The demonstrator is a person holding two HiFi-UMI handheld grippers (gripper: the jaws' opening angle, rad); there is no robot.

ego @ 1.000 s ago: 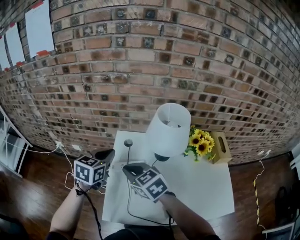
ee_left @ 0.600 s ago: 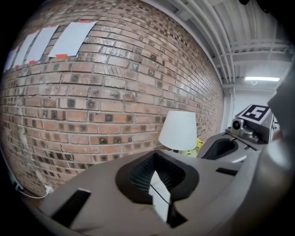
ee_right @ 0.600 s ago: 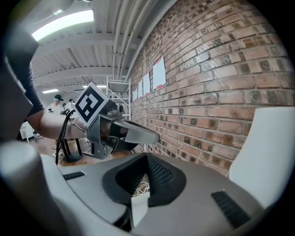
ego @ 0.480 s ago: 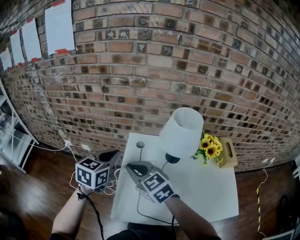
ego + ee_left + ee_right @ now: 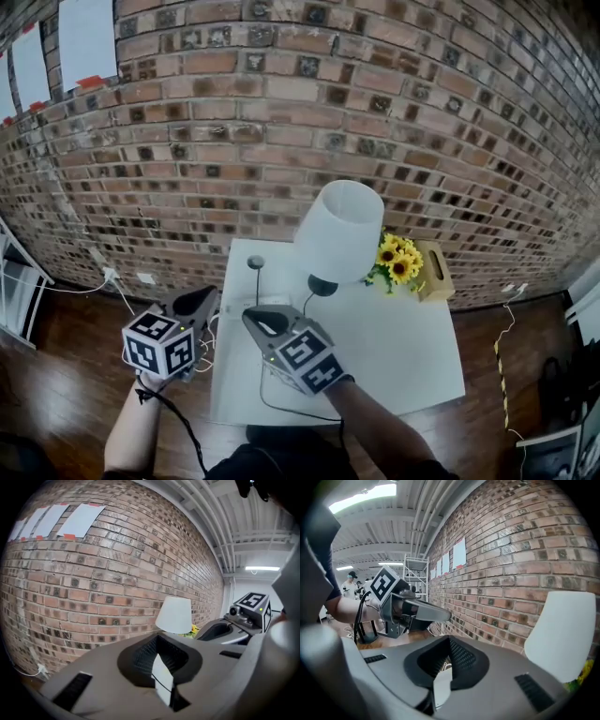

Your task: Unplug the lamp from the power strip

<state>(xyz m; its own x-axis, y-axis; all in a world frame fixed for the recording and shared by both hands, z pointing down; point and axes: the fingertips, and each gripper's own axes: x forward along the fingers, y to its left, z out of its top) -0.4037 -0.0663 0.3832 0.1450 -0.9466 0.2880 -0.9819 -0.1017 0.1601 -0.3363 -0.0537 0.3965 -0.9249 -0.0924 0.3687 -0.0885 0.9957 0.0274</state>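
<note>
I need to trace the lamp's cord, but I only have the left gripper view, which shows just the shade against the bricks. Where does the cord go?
Observer: In the head view a black cord leaves the base of the lamp. It passes behind the right claw and curves over the white table toward its near edge.
Operator: Is anything on the table in the way?
Observer: A thin black stem with a round head stands left of the lamp, just beyond the right claw.
Operator: Is the right claw holding anything?
Observer: No. The right gripper view shows its jaws together with nothing between them.
</note>
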